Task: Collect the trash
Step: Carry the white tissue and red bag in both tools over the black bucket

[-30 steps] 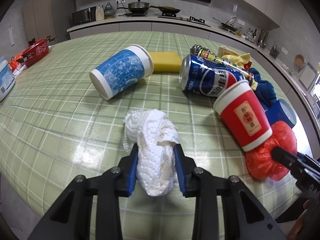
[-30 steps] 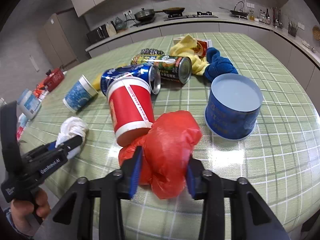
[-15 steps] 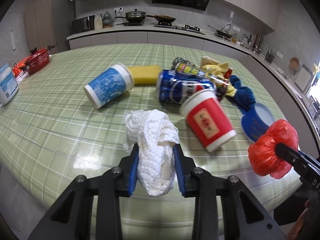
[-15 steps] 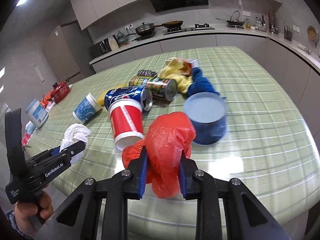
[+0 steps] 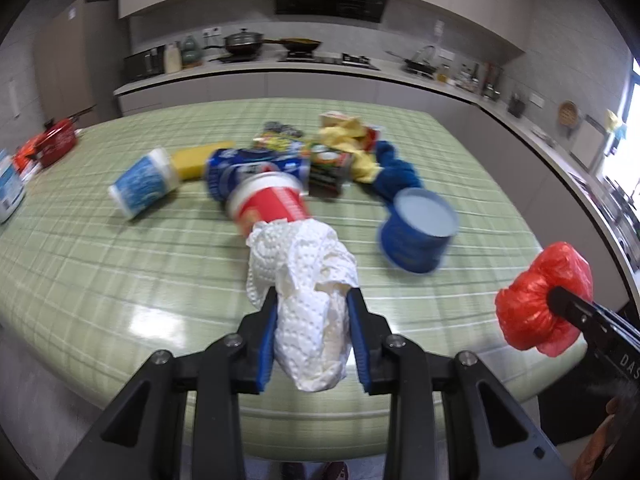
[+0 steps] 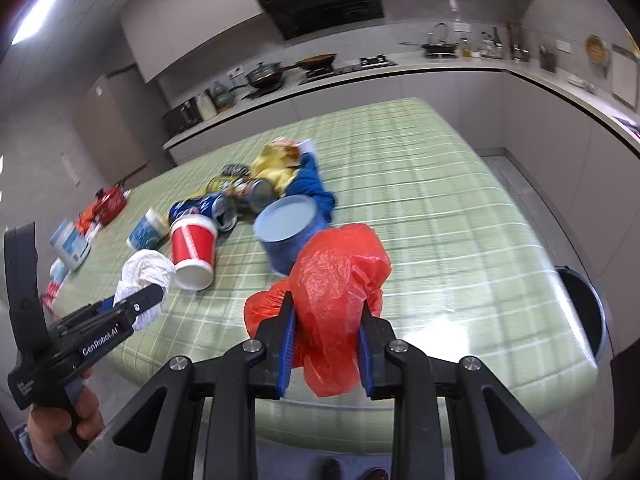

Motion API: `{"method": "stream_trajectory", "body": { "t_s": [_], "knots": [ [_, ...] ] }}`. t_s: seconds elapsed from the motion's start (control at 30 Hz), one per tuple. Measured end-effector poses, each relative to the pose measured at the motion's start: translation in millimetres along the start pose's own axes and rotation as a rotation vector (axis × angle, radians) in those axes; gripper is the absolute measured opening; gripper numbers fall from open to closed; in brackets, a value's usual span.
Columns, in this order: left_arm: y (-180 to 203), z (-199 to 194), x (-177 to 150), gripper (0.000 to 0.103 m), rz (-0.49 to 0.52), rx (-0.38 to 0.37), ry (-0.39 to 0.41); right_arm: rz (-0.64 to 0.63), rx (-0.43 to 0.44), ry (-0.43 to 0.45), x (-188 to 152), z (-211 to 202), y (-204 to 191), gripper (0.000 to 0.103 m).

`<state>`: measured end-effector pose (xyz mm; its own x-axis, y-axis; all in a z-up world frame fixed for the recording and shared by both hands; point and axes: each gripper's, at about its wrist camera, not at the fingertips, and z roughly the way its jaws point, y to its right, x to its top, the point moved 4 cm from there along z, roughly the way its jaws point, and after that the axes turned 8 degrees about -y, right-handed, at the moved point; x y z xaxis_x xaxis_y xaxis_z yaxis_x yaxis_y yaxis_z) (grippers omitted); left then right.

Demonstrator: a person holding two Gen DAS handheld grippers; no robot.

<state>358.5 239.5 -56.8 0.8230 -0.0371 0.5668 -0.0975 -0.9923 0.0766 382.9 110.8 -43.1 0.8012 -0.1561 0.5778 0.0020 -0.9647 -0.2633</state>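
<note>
My left gripper (image 5: pixel 311 300) is shut on a crumpled white paper towel (image 5: pixel 308 280) and holds it above the table's near edge; the towel also shows in the right wrist view (image 6: pixel 144 276). My right gripper (image 6: pixel 326 304) is shut on a crumpled red plastic bag (image 6: pixel 336 280), lifted over the table's near edge; the bag also shows in the left wrist view (image 5: pixel 540 304). On the green checked table (image 6: pixel 440 208) lie a red paper cup (image 6: pixel 192 248), a blue patterned cup (image 5: pixel 144 188), a blue can (image 5: pixel 256 168), a round blue tub (image 5: pixel 416 232) and a second can (image 5: pixel 328 168).
A yellow sponge (image 5: pixel 200 158), yellow and blue cloths (image 5: pixel 392 168) and snack wrappers lie behind the cups. A dark round bin (image 6: pixel 588 312) stands on the floor right of the table. Red items (image 5: pixel 52 142) sit at the table's left edge. A kitchen counter runs behind.
Both grippers have lifted and drawn back from the table with their loads. The view swung right; the pile on the table looks smaller and farther away.
</note>
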Motion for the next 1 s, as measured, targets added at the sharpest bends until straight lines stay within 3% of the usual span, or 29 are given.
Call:
{"method": "stream_trajectory", "body": {
  "t_s": [0.3,0.53,0.73,0.8,1.0],
  "knots": [
    [55.0,13.9,12.1,0.033,0.103,-0.120,0.012,0.073,-0.089,-0.001,-7.8,-14.8,40.8,0.028],
    [121.9,15.5,16.4,0.033,0.162,-0.175,0.014,0.169,-0.132,0.046,-4.6,-43.0,104.6,0.028],
    [203.7,26.0,16.3,0.033,0.182,-0.200,0.020,0.218,-0.187,0.073,4.1,-65.5,207.6,0.028],
    [233.6,32.5,16.5,0.033,0.177,-0.203,0.021,0.222,-0.192,0.062,5.9,-65.7,258.0,0.028],
    [334.1,56.5,16.1,0.034,0.153,-0.238,-0.014,0.192,-0.184,-0.058,12.5,-37.1,369.6,0.028]
  ]
}}
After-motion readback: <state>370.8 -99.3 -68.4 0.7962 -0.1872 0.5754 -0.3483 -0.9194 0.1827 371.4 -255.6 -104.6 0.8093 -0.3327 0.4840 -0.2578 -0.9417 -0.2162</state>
